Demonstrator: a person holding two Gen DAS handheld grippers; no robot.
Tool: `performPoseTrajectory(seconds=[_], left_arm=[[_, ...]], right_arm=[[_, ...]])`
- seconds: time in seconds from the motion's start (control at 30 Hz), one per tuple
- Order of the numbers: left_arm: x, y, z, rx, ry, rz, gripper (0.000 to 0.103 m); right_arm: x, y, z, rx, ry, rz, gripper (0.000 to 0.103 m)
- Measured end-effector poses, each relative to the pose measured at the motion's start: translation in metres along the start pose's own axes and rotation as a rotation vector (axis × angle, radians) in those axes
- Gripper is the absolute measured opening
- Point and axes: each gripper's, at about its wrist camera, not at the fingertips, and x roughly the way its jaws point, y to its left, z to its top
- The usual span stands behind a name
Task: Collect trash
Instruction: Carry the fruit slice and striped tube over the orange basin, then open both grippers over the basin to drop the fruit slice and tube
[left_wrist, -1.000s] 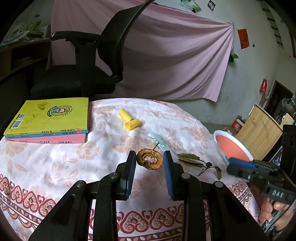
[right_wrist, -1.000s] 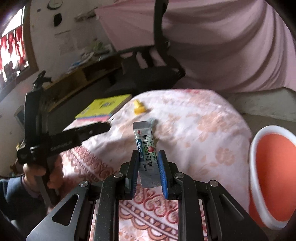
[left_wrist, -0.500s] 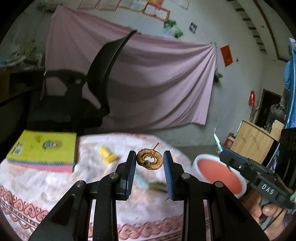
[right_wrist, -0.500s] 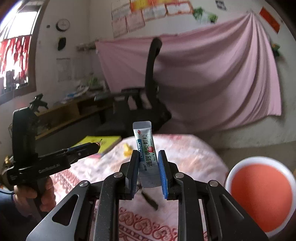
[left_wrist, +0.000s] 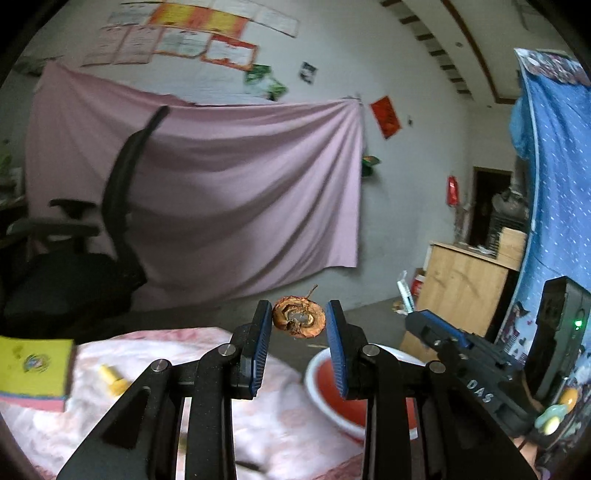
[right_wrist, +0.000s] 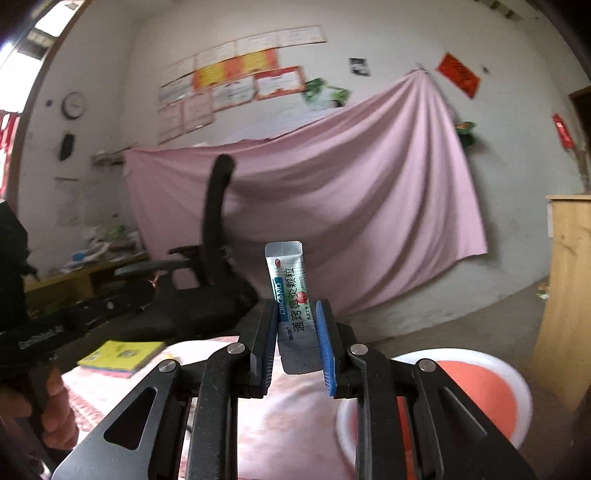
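Carrying both pieces above the red basin (left_wrist: 334, 384), my left hand-held gripper (left_wrist: 298, 325) clamps the dried fruit slice (left_wrist: 298, 320), my right hand-held gripper (right_wrist: 295, 328) the sachet (right_wrist: 291, 291); neither dropped yet.

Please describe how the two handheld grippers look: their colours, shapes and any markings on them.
Both grippers are matte black, with triangular cut-out linkages, silver pivot pins and two flat fingers carrying ribbed blue pads. The left gripper and right gripper look alike. Seen from the left wrist camera, the right one bears white letters "DAS" and a black unit with a green light behind it.
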Motion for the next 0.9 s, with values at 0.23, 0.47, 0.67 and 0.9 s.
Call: performPoseTrajectory(seconds=[0.23, 0.47, 0.67, 0.9], left_arm=[[0.055, -0.047, -0.006, 0.039, 0.077, -0.079, 0.026], [0.105, -0.072, -0.019, -0.001, 0.236, -0.111, 0.026], [0.141, -0.081, -0.026, -0.069, 0.363, -0.122, 0.026], [0.161, -0.084, -0.026, -0.101, 0.428, -0.116, 0.028]], right_arm=[[-0.002, -0.051, -0.005, 0.065, 0.043, -0.112, 0.020], [0.008, -0.093, -0.013, 0.152, 0.136, -0.185, 0.020], [0.011, -0.109, -0.019, 0.199, 0.196, -0.223, 0.022], [0.016, -0.123, -0.024, 0.246, 0.245, -0.243, 0.022]])
